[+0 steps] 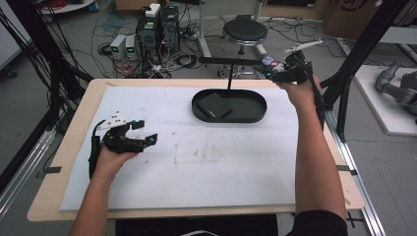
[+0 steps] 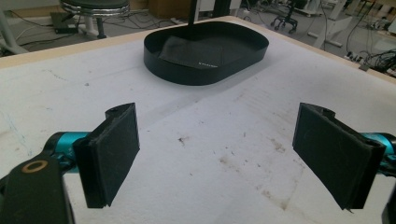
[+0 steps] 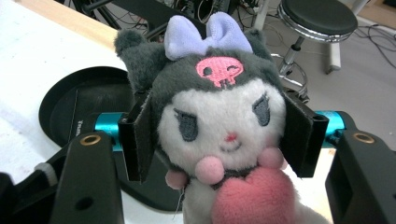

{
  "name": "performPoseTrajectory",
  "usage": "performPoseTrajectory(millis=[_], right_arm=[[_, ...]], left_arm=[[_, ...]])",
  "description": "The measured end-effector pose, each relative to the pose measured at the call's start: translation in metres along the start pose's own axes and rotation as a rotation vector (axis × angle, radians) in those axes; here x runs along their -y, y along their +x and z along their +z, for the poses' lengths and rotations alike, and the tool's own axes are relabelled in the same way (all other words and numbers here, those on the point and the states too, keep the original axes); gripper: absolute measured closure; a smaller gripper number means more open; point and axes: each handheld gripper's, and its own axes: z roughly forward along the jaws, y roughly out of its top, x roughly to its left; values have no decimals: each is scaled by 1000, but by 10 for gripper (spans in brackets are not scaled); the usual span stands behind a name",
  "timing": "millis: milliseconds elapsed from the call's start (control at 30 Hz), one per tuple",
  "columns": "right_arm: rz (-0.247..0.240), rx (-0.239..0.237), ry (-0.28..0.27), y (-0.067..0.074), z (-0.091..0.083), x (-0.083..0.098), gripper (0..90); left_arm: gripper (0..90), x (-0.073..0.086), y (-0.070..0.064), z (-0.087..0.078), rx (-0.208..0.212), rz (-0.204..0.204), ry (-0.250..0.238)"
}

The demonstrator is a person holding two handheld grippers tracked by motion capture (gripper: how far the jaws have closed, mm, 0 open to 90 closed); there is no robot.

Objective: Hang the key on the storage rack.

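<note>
One plush doll [image 3: 219, 126], grey-hooded with a lilac bow and pink skull, sits at the centre of the right gripper view, clamped by the head between the right gripper [image 3: 219, 135] jaws. In the high view it is held aloft at upper right, beyond the one black oval tray [image 1: 229, 116]. This looks like a carry; lowering it over the tray seems next. The left gripper [image 2: 219, 154] idles at lower left, jaws wide apart and empty.

Round black stool [image 1: 244, 32] standing on the floor beyond the table [image 1: 74, 128]; computer towers [image 1: 158, 27] sitting left of the stool.
</note>
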Motion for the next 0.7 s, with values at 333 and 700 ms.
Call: performPoseTrajectory(millis=[333,700], right_arm=[[14,32,3,-2,21,-12,374],[62,77,10,-9,23,-10,291]], left_arm=[[147,1,1,-2,5,-6,-8],[147,1,2,-1,5,-6,-2]])
